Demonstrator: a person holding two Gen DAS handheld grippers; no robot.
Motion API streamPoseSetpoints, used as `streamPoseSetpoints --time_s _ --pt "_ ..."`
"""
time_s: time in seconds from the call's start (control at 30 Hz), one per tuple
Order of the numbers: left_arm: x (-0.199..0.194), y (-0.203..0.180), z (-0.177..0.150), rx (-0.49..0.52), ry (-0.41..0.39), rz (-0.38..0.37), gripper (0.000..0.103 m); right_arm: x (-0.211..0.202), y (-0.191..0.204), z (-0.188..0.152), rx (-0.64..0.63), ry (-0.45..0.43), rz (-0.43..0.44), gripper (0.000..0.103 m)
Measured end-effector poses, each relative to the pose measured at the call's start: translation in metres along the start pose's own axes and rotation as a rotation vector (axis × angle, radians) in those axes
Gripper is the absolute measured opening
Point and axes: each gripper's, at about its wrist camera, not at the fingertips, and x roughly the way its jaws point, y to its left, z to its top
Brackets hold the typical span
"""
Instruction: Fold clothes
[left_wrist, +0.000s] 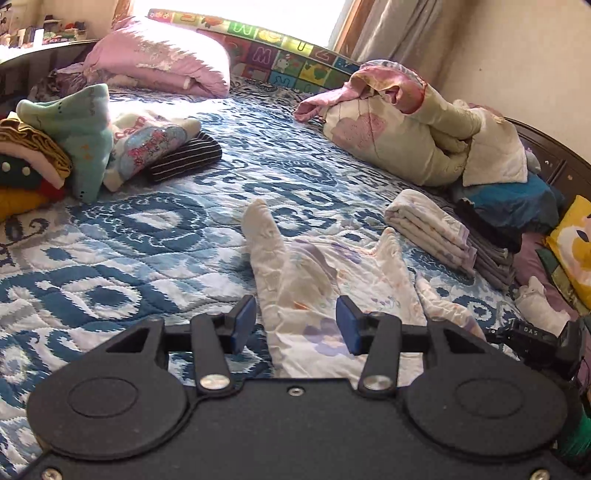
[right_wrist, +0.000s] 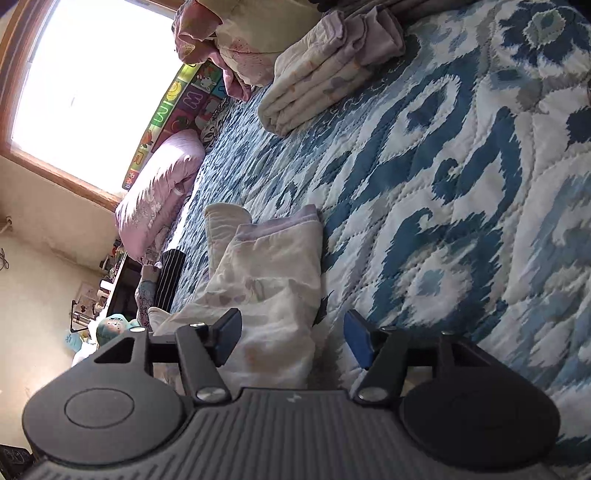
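Pale flowered trousers lie spread on the bed, near the folded stack. Left tongs and right tongs hover spread, empty. Folding looks barely begun; next, pinch an edge.

strong daylight floods both views from the window, which is blown out to plain white with no detail in the pane. in the left wrist view the same glare washes over the pink pillow and the top of the play mat, bleaching their colours. the quilt is evenly lit, with soft short shadows under the fabric piles. fisheye distortion bends the bed edges and the wall into curves near the frame borders, and the right wrist view is rolled sideways. far corners look soft and slightly smeared; the near foreground is darker but sharp.
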Motion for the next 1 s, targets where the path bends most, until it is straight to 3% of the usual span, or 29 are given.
streamPoseSetpoints --time_s 0.23,0.33,0.4,0.43,0.47,0.53,0.83,0.93,1.0 --pt "0.063 0.020 0.006 -0.101 0.095 -0.087 0.048 0.026 0.001 0.012 0.020 0.020 0.048 0.061" --pt "0.086 0.016 0.003 -0.120 0.127 -0.109 0.047 0.034 0.005 0.016 -0.005 0.023 0.001 0.048" --pt "0.095 0.011 0.000 -0.117 0.142 -0.132 0.030 0.037 0.007 0.018 -0.004 0.027 0.009 0.043" --pt "0.096 0.008 -0.002 -0.108 0.147 -0.120 0.013 0.037 0.008 0.018 -0.004 0.031 0.024 0.037" --pt "0.094 0.005 -0.004 -0.100 0.142 -0.106 0.009 0.036 0.010 0.017 -0.009 0.033 0.040 0.021" --pt "0.083 0.004 -0.006 -0.097 0.119 -0.086 0.007 0.028 0.015 0.015 -0.032 0.011 0.045 0.010" --pt "-0.006 0.033 -0.002 -0.149 -0.063 0.016 0.006 -0.047 0.027 0.022 -0.066 -0.200 0.050 0.005" --pt "-0.040 0.053 -0.006 -0.179 -0.135 0.079 0.006 -0.057 0.019 0.026 -0.043 -0.197 0.025 0.005" --pt "-0.053 0.076 -0.014 -0.234 -0.150 0.137 0.006 -0.052 0.013 0.025 -0.037 -0.156 -0.001 0.011"
